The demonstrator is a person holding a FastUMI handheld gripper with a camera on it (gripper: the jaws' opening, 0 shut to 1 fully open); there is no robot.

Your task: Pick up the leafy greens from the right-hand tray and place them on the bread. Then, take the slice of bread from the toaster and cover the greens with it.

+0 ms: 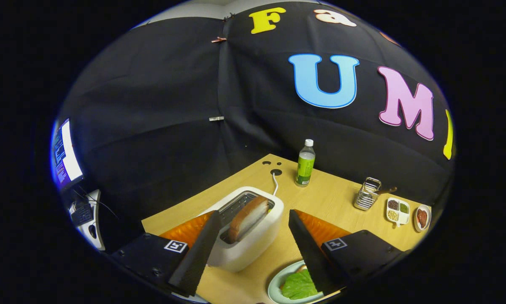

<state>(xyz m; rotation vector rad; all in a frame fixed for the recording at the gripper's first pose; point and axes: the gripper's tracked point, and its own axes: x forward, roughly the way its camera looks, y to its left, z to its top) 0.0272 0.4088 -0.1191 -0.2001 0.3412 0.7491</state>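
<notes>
- Seen from the gripper view: fingers (253, 236) spread wide apart, holding nothing.
- Between the fingers, just ahead: a white toaster (253, 240) sitting on the wooden counter (333, 198).
- Sticking up out of the toaster's slot: one slice of bread (248, 217), brown crust on top, leaning a little.
- Running from the back of the toaster to a hole in the counter: a thin white cord (274, 182).
- Low down, close by the right finger: a pale plate (274, 291), partly hidden by that finger.
- On the plate: leafy greens (299, 285), flat and bright green, with a bit of bread peeking out from under them at the far side.
- Beyond the toaster, near the black cloth wall: a green bottle (305, 164) with a white cap, standing upright.
- Farther off to the right on the counter: a small wire basket (366, 195).
- Just beside the basket: a white tray (398, 211) with small compartments, dark and green bits inside.
- Next to that tray: a little round dish (422, 217) with something reddish brown in it.
- Far to the left, off the counter: a lit screen (66, 154).
</notes>
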